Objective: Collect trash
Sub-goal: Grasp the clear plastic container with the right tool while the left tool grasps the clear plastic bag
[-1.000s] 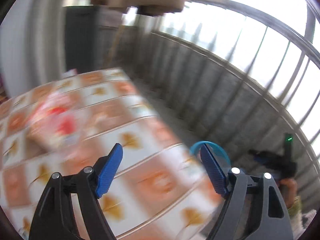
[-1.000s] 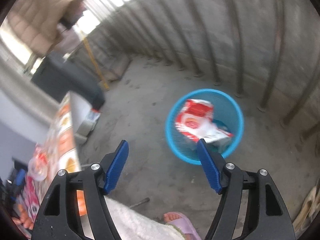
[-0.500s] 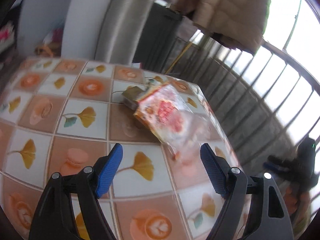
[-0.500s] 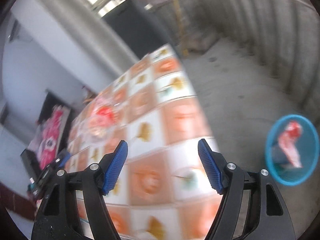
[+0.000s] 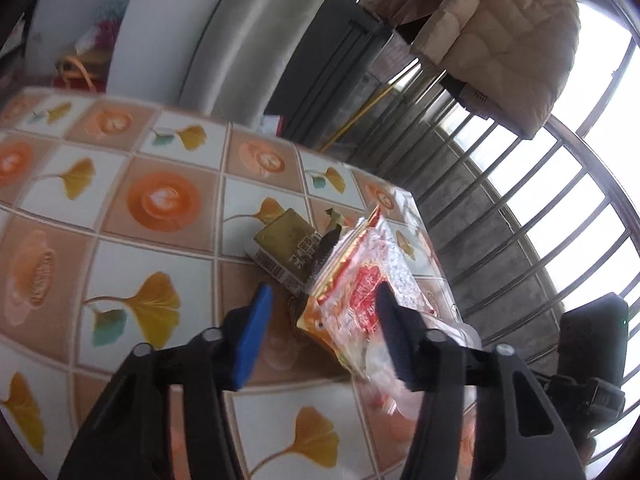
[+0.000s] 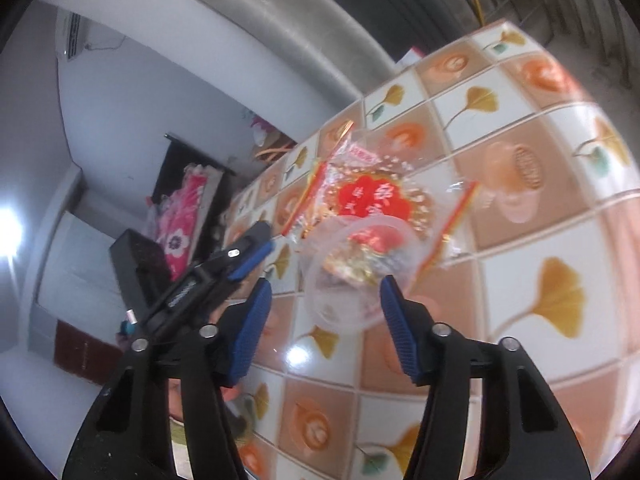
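Observation:
A red and gold snack wrapper (image 5: 352, 292) lies on the tiled table (image 5: 152, 200), partly over a gold-green carton (image 5: 288, 244). My left gripper (image 5: 320, 328) is open, its fingers either side of the wrapper's near end. The wrapper also shows in the right wrist view (image 6: 372, 196), with a clear plastic cup (image 6: 356, 276) on its side in front of it. My right gripper (image 6: 324, 320) is open just short of the cup. The left gripper (image 6: 240, 256) also shows there, at the left of the wrapper.
The table's right edge (image 5: 432, 248) drops to a balcony floor with a railing (image 5: 540, 208). A beige coat (image 5: 500, 36) hangs above. A grey pillar (image 5: 240, 40) stands behind the table. The right gripper's body (image 5: 592, 340) sits at the far right.
Both grippers swung from the floor and the blue bin to the table. The left has closed in on the wrapper; the right now faces the cup and wrapper. Both stayed open.

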`<state>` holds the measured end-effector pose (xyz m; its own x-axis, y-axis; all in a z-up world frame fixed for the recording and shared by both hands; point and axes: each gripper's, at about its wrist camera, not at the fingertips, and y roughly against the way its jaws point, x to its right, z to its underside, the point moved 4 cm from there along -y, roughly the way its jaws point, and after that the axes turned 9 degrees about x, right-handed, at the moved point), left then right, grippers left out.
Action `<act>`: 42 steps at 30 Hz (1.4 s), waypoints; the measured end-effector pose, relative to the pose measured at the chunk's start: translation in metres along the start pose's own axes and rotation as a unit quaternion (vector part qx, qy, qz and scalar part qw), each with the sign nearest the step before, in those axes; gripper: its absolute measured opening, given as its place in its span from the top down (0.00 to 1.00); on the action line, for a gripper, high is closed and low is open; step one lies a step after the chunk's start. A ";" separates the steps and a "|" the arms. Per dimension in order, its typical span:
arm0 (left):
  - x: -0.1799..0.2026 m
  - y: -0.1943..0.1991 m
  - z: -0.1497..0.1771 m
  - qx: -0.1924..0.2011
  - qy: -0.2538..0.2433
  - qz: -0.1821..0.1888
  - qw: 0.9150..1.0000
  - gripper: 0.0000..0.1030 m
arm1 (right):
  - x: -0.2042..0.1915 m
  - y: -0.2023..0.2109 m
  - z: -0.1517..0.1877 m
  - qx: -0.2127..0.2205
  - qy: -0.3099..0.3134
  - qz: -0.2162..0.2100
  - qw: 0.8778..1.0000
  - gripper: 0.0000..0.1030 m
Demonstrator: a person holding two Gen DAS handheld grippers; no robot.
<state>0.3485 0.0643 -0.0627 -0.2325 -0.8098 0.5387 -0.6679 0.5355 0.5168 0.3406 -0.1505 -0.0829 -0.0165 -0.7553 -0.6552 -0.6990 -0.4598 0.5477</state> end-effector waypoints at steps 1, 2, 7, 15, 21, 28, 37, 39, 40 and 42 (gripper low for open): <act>-0.001 -0.005 0.000 -0.005 0.000 0.002 1.000 0.61 | -0.002 -0.003 0.000 -0.003 -0.002 0.001 1.000 0.57; 0.001 -0.007 0.001 -0.008 -0.002 0.005 1.000 0.66 | -0.003 -0.006 0.000 -0.006 -0.005 0.002 1.000 0.63; 0.006 -0.011 0.004 -0.012 -0.007 0.024 1.000 0.89 | -0.001 -0.010 -0.001 -0.012 -0.021 -0.016 1.000 0.96; 0.028 0.018 0.008 0.009 -0.033 0.051 0.998 0.96 | -0.016 0.022 0.004 -0.005 0.025 0.005 1.000 0.96; 0.038 0.070 0.040 -0.005 -0.033 0.058 0.998 0.96 | -0.025 0.061 0.030 -0.017 0.078 0.037 0.996 0.96; 0.026 0.125 0.102 -0.049 0.017 0.057 0.997 0.95 | -0.030 0.073 0.073 -0.031 0.129 0.060 0.989 0.96; 0.017 0.126 0.131 -0.058 0.108 0.085 0.989 0.91 | -0.019 0.058 0.110 -0.048 0.124 0.070 0.989 0.95; 0.018 0.124 0.132 -0.057 0.119 0.091 0.987 0.86 | -0.018 0.060 0.112 -0.046 0.119 0.068 0.990 0.95; 0.018 0.124 0.133 -0.057 0.120 0.090 0.987 0.83 | -0.016 0.060 0.112 -0.045 0.113 0.063 0.991 0.95; 0.019 0.121 0.135 -0.059 0.120 0.090 0.987 0.83 | -0.014 0.061 0.113 -0.046 0.103 0.055 0.992 0.94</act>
<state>0.1683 0.0811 -0.0796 -0.1563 -0.6272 0.7630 -0.5409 0.7008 0.4652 0.2175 -0.1151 -0.0986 0.0645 -0.8787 -0.4730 -0.6335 -0.4023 0.6609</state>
